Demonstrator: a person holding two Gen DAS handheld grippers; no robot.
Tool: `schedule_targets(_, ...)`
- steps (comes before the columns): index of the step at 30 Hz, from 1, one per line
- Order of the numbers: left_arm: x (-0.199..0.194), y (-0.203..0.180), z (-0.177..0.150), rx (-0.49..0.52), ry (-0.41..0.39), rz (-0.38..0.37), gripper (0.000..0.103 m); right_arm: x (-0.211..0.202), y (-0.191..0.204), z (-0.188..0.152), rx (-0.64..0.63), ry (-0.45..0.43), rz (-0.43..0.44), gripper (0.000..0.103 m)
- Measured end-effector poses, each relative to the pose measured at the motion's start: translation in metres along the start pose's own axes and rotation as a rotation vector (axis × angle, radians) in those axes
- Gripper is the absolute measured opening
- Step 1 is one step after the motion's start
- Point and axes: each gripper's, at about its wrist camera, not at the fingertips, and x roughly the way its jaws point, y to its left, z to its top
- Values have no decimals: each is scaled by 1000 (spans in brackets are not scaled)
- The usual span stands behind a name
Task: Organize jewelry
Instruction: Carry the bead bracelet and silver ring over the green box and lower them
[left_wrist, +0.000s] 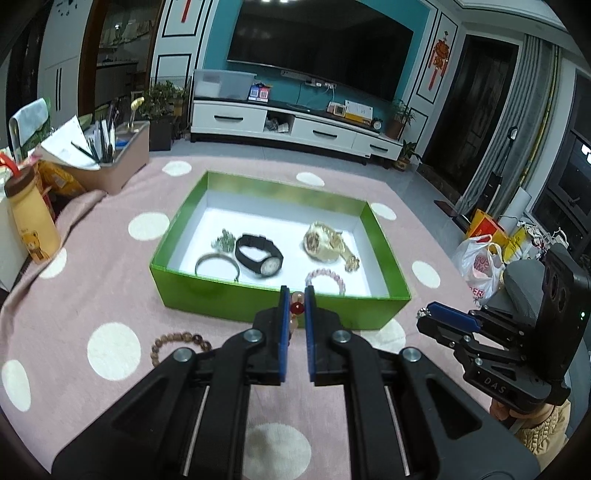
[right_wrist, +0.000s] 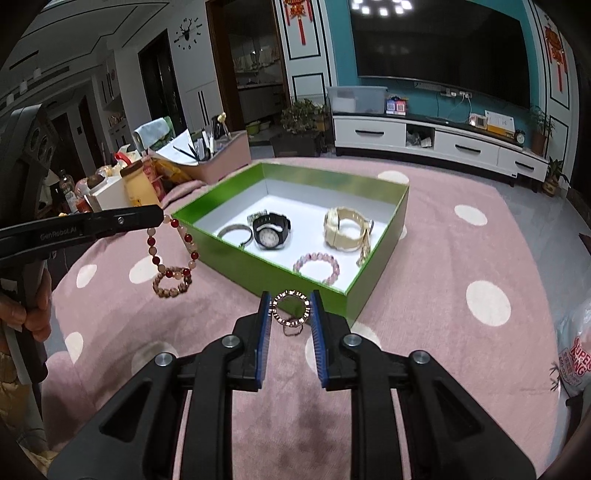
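Left wrist view: red bead bracelet (left_wrist: 296, 308) is clamped by left hand-held gripper (left_wrist: 296, 295).
Right wrist view: ring bracelet (right_wrist: 290, 308) is clamped by right hand-held gripper (right_wrist: 290, 301).

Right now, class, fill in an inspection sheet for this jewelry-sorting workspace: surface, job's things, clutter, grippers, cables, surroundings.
Surface: pink cloth with white dots.
Job's things: green box holds a black watch, gold watch, pink bracelet, silver bangle and a small green piece; a brown bead bracelet lies on the cloth.
Clutter: yellow bottle, pen holder, bags.
Grippers: left gripper shut on a red bead bracelet, lifted; right gripper shut on a metal ring.
Cables: wires under the television.
Surroundings: television, white cabinet, plants.
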Motion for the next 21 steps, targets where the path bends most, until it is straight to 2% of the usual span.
schedule_targets(10, -1, 4, 36, 1, -37, 24, 7, -5, -7, 27, -5, -57, -14, 21)
schedule_targets(21, 21, 16, 70, -26, -44, 52, 7, 8, -18, 56, 10, -83, -24, 21)
